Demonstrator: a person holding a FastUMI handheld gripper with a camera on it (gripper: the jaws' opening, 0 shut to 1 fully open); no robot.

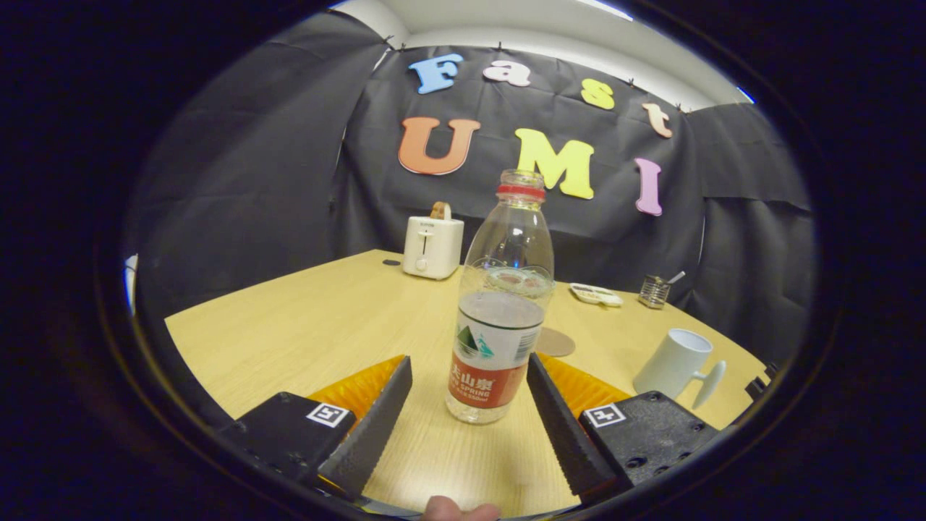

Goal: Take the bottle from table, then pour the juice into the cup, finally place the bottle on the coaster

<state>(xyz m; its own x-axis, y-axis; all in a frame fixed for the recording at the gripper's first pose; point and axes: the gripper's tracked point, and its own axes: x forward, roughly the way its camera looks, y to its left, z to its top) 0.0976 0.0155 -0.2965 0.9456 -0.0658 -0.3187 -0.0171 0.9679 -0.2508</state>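
Clear plastic bottle (499, 325) upright between fingers, claw (469, 387) spread wide, touching nothing

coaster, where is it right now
In the gripper view the coaster lies flat on the table just behind the bottle, to its right, between it and the white cup, beyond the open fingers.

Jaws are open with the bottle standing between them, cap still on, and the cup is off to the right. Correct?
Not quite: the bottle has no cap, its mouth is open above the red ring, as the gripper view shows. The gripper jaws are open around it, and the cup sits to the right.
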